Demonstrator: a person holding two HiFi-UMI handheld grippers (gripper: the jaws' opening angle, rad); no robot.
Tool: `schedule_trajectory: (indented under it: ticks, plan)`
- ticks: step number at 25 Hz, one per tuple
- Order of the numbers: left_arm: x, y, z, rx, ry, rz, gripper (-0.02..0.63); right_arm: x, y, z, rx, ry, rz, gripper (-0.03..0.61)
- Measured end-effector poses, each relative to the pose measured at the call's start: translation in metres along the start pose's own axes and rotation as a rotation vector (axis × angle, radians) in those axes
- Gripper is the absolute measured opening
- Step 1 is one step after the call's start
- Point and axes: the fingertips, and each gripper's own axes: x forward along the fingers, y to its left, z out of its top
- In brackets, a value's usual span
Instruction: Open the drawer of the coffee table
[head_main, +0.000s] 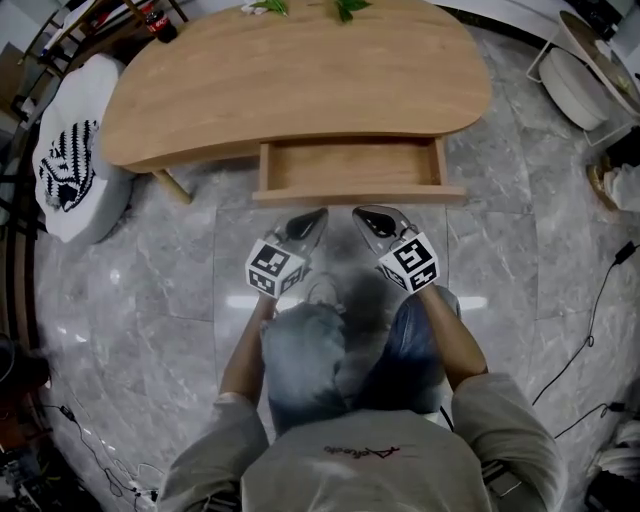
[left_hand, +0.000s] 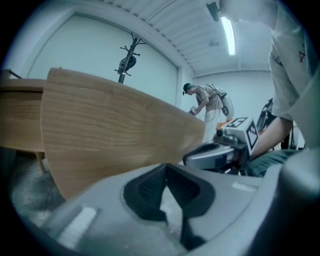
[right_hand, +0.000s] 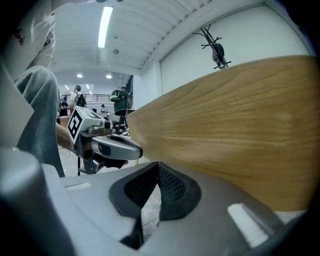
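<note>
The wooden coffee table (head_main: 300, 80) stands ahead of me, its drawer (head_main: 350, 167) pulled out and showing a bare bottom. Both grippers hover just in front of the drawer front (head_main: 360, 196), apart from it. The left gripper (head_main: 320, 214) is shut with nothing between its pads. The right gripper (head_main: 361, 213) is likewise shut and holds nothing. In the left gripper view the closed jaws (left_hand: 166, 168) sit below the drawer front (left_hand: 115, 135), with the right gripper (left_hand: 215, 155) beside them. In the right gripper view the closed jaws (right_hand: 158, 166) face the drawer front (right_hand: 235, 135), and the left gripper (right_hand: 115, 147) shows at left.
A white pouf (head_main: 95, 205) bearing a black-and-white cushion (head_main: 68, 165) stands left of the table. A white rack (head_main: 585, 75) is at the far right. Cables (head_main: 590, 330) run over the marble floor. My knees are right below the grippers. People stand far off in the room.
</note>
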Motion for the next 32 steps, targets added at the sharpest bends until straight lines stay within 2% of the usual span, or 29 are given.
schedule_trajectory:
  ticks: [4, 8, 12, 16, 23, 27, 32]
  plan:
    - [0.002, 0.007, -0.002, -0.035, 0.023, -0.031, 0.0, 0.01, -0.002, 0.005, 0.025, 0.019, 0.011, 0.003]
    - [0.0, 0.012, 0.005, -0.105, 0.067, -0.048, 0.0, 0.011, 0.0, 0.013, 0.083, 0.057, 0.01, 0.003]
    - [-0.003, 0.007, 0.02, -0.169, 0.117, -0.066, 0.0, 0.001, 0.001, 0.019, 0.111, 0.14, 0.0, 0.003]
    - [-0.01, 0.004, 0.045, -0.201, 0.152, -0.079, 0.0, -0.009, 0.003, 0.042, 0.159, 0.204, -0.004, 0.005]
    - [-0.039, 0.003, 0.109, -0.27, 0.19, -0.063, 0.0, -0.028, 0.015, 0.12, 0.221, 0.266, -0.002, 0.004]
    - [-0.063, -0.002, 0.164, -0.292, 0.215, -0.062, 0.0, -0.044, 0.017, 0.18, 0.229, 0.289, -0.016, 0.003]
    - [-0.092, -0.003, 0.244, -0.295, 0.194, -0.058, 0.0, -0.065, 0.02, 0.256, 0.224, 0.314, -0.066, 0.003]
